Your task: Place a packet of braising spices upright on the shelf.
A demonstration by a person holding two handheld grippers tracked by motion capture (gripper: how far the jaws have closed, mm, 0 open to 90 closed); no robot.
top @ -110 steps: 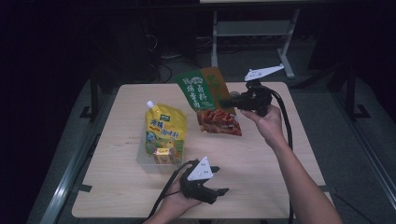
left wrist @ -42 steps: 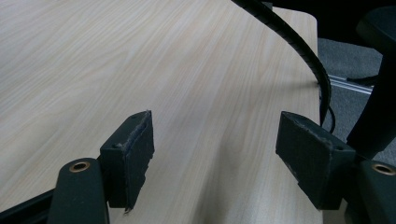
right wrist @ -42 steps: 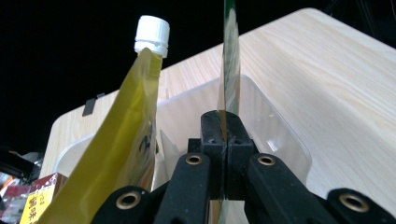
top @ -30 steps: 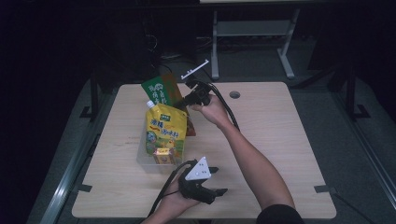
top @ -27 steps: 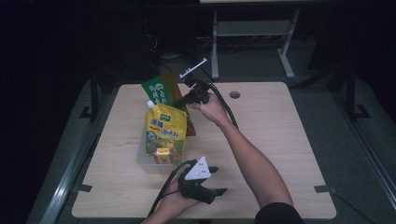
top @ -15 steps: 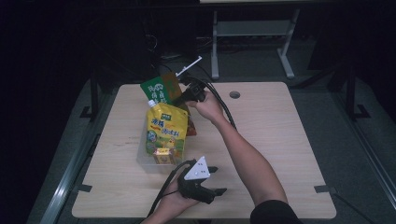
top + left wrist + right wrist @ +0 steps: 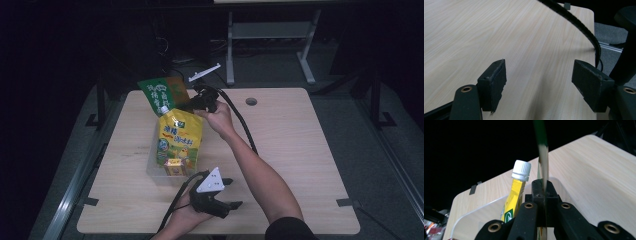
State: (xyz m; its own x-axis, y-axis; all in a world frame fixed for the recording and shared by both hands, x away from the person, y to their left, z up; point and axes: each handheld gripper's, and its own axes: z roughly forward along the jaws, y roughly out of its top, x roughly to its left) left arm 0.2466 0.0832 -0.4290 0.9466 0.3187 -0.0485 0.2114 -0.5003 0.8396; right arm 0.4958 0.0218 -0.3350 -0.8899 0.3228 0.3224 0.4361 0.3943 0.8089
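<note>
A person sat at a pale wooden tabletop (image 7: 300,150) with a hand-held gripper in each hand. The right hand-held gripper (image 7: 192,106) reached across to the far left part of the tabletop, its jaws pinched tight on the edge of a green snack packet (image 7: 162,93). In the right gripper view that packet (image 7: 543,150) appeared edge-on, rising as a thin strip from between the closed jaws. The packet was held in the air, tilted, above the far end of a clear plastic bin (image 7: 156,167). A yellow spouted pouch (image 7: 179,137) with a white cap (image 7: 522,170) already stood in the bin, leaning toward the far side.

The left hand-held gripper (image 7: 231,192) rested near the front edge of the tabletop, its jaws spread wide and holding nothing, well apart from the bin.

The step in hand appeared to be placing the green packet into the bin behind the pouch. The next move likely called for lowering it inside the bin's wall, then parting the jaws.
</note>
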